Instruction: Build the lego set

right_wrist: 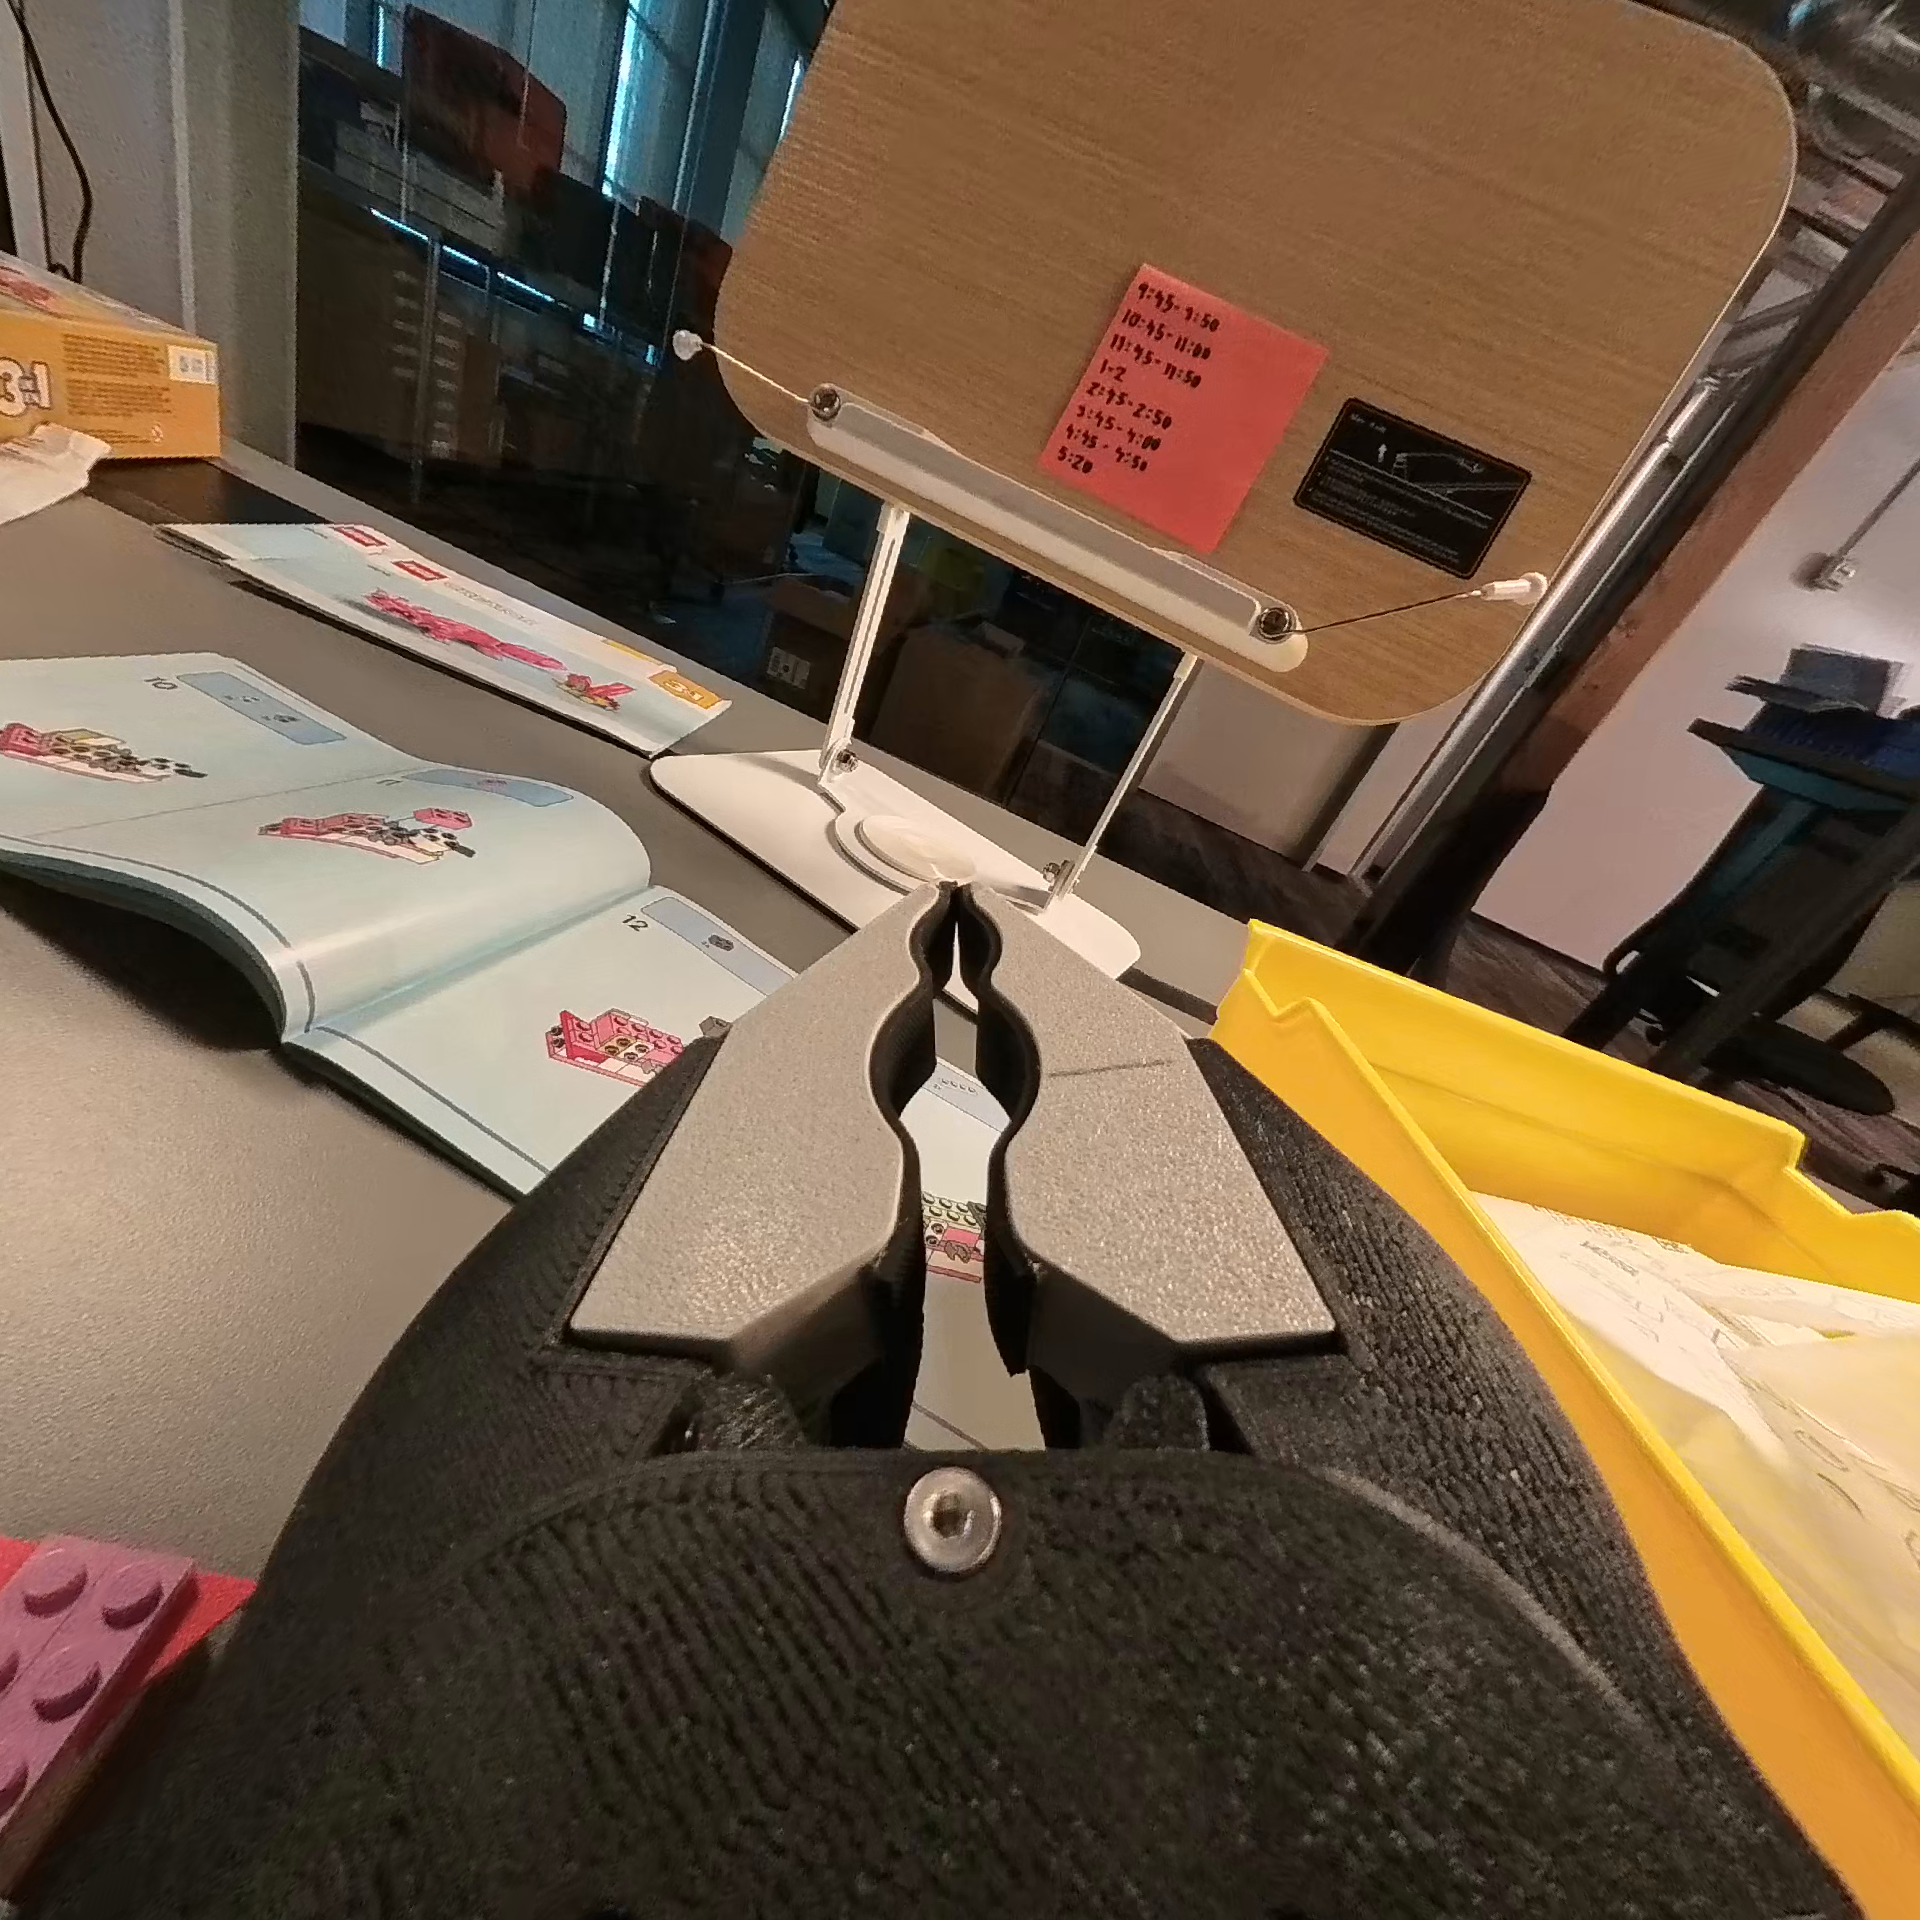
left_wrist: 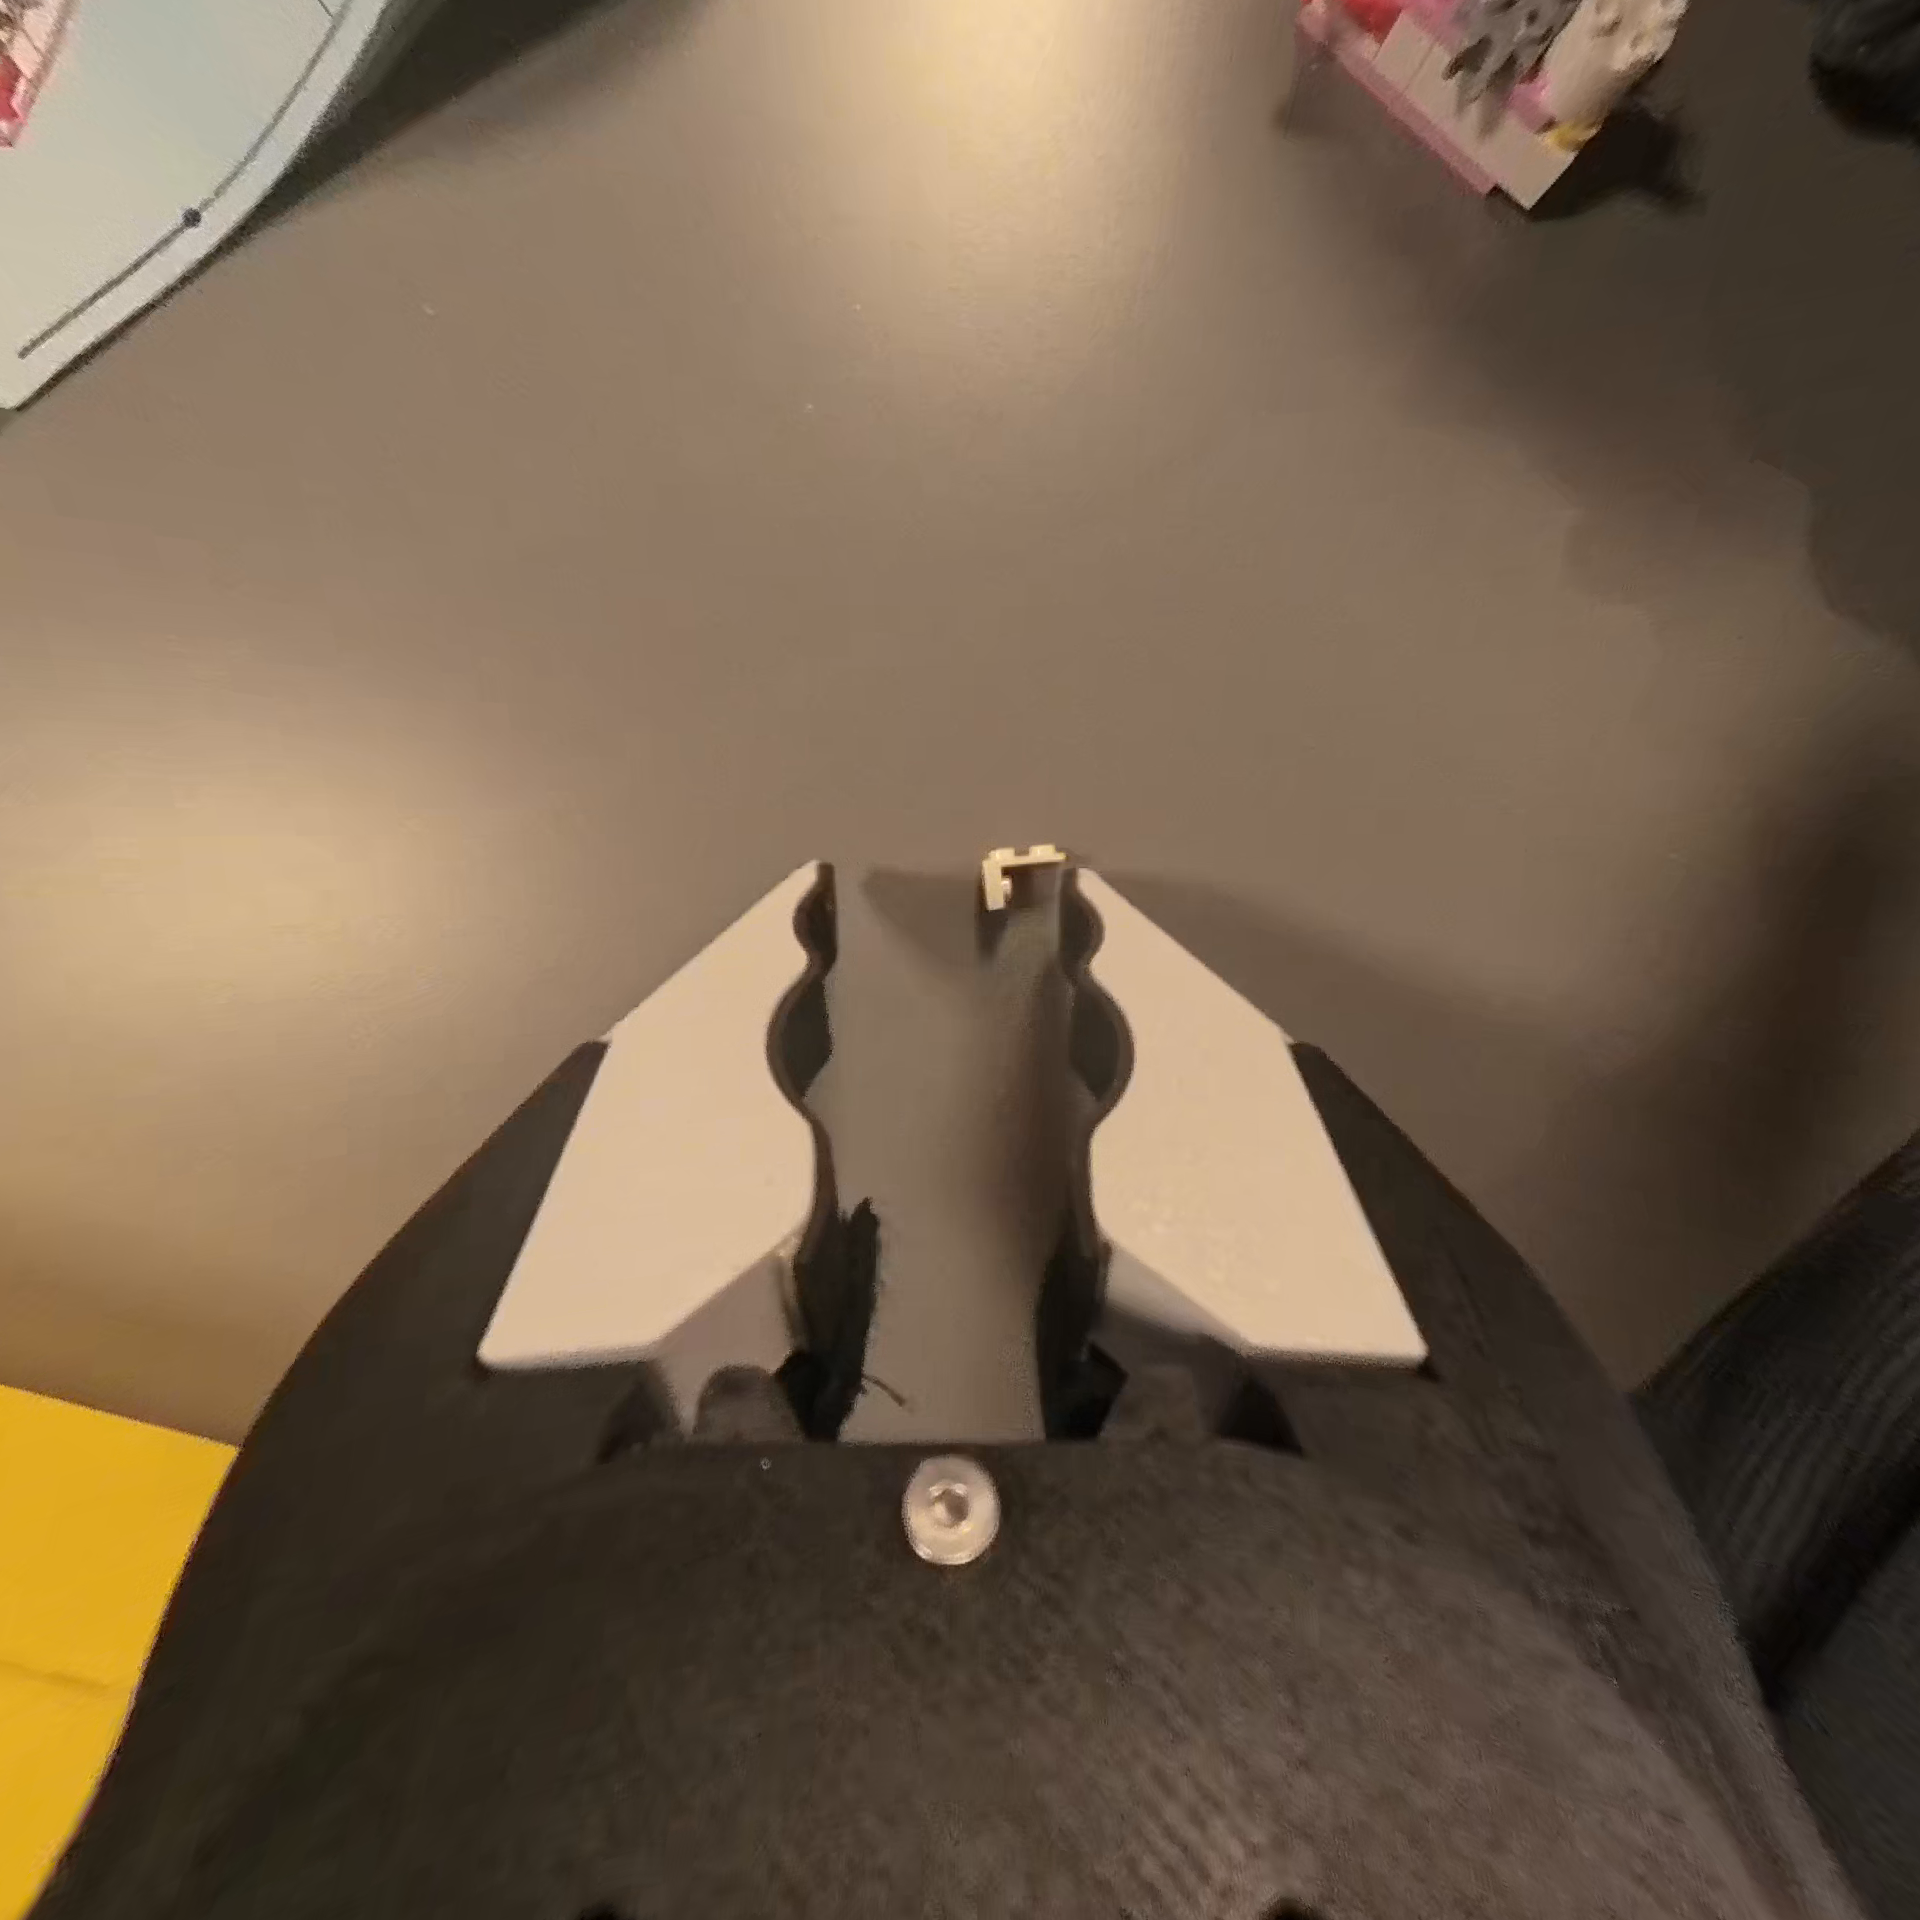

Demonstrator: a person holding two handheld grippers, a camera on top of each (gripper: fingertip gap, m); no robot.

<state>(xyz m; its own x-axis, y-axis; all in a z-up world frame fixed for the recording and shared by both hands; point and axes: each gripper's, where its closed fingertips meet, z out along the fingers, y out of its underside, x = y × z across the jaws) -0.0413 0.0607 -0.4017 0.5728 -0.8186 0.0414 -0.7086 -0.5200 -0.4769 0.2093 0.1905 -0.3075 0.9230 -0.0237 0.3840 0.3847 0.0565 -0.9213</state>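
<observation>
While the left gripper [left_wrist: 951, 883] has its fingers spread apart over the dark grey table [left_wrist: 935, 468], a tiny cream L-shaped brick [left_wrist: 1013, 875] sits right by the tip of its right-hand finger [left_wrist: 1143, 997], nothing pressing on it from the other side, so it's not clamped. Can't tell if it actually touches that fingertip. Further out, a pink and white brick build [left_wrist: 1496, 94] stands near the far right edge of the table, and an instruction sheet [left_wrist: 125, 177] lies at the far left.

Over on the right gripper [right_wrist: 951, 885], the fingers are closed tip to tip. It sits above an open instruction booklet [right_wrist: 312, 862], with a white-based wooden book stand [right_wrist: 1195, 343] just beyond and a yellow bin [right_wrist: 1558, 1143] to the right. Purple studded bricks [right_wrist: 73, 1652] sit at the near left.
</observation>
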